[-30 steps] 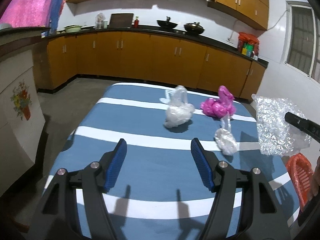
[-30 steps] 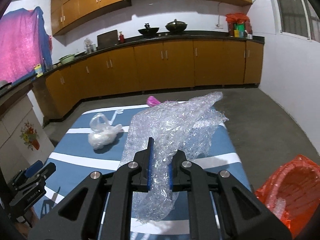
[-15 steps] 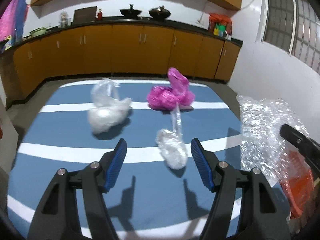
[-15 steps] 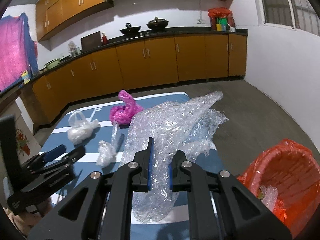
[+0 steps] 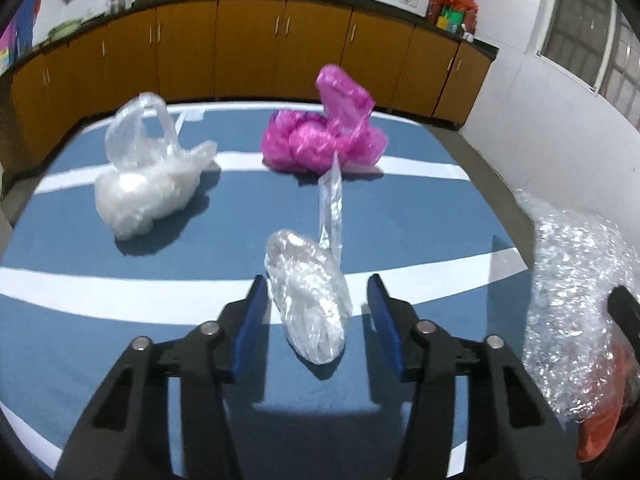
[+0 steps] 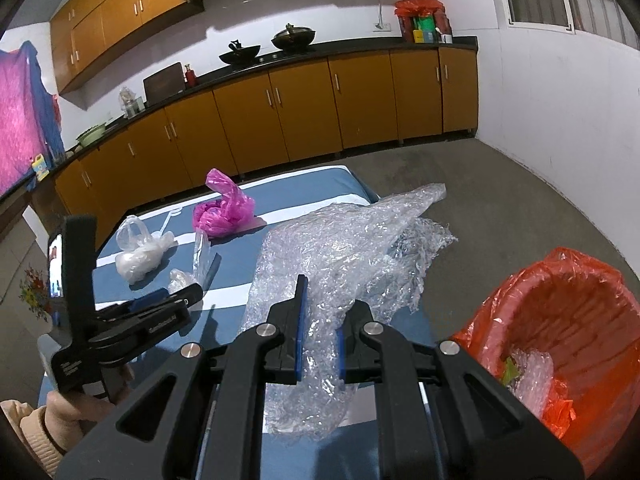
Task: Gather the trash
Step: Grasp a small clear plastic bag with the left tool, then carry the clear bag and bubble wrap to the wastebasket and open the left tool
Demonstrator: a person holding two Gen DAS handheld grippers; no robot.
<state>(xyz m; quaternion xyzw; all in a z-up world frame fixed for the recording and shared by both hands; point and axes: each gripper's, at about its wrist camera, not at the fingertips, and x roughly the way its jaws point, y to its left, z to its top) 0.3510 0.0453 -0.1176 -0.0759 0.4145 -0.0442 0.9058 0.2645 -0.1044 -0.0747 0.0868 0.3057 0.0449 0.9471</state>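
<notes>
2 grippers work over a blue table with white stripes (image 5: 120, 292). Nearest in the left wrist view, the left gripper (image 5: 318, 314) has its blue-padded fingers spread wide on either side of a small clear plastic bag (image 5: 310, 292), which lies on the table between them with a twisted tail rising toward 12 o'clock; neither pad clearly touches it. In the right wrist view the right gripper (image 6: 319, 342) has its fingers drawn in narrow and pinched on a large crumpled sheet of bubble wrap (image 6: 340, 264), which spreads from the pads toward 1 o'clock and hangs below them over the table's near edge. At 3 o'clock from that gripper stands an orange-red bin lined with a red bag (image 6: 560, 344), off the table's side, with a scrap of clear wrap and something green at its bottom. At 9 o'clock in the same view the left gripper appears from the side, held by a hand (image 6: 76, 404) in a cream sleeve. Farther across the table, at 10 o'clock from the left gripper, sits a white translucent bag with looped handles (image 5: 144, 176), and at 12 o'clock a crumpled magenta bag (image 5: 324, 136), the 2 well apart. Beyond the table run orange-brown kitchen cabinets (image 6: 304, 104) under a dark counter carrying 2 woks.
</notes>
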